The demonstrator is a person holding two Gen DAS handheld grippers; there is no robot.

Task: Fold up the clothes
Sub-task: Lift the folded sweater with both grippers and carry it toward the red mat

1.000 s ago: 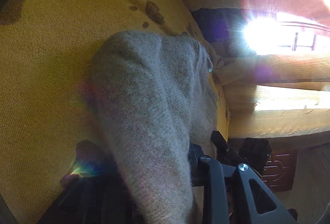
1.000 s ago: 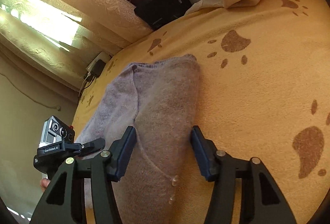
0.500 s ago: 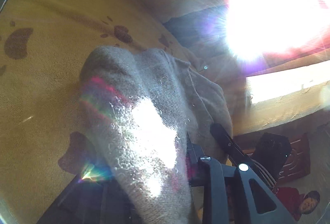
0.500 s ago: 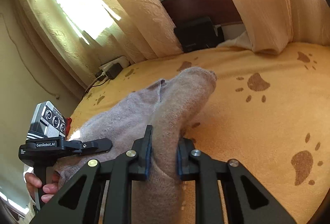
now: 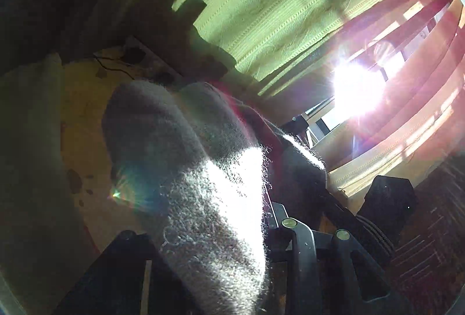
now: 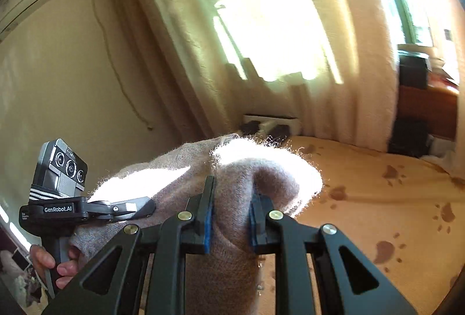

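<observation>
Both grippers clench the grey sweater: the right gripper (image 6: 231, 213) pinches a bunched fold, the left gripper (image 5: 221, 230) another, holding the sweater (image 6: 241, 172) above the bed (image 6: 377, 199).

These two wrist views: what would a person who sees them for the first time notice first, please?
First, the fuzzy grey knitted garment, bunched in the centre of the right wrist view and pinched by the right gripper, with sunlight bright on its top. Behind it hangs a sunlit cream curtain, and to the right lies the orange bedspread with brown paw prints. In the left wrist view, the left gripper holds the same garment, and strong sun glare dominates the right.
</observation>
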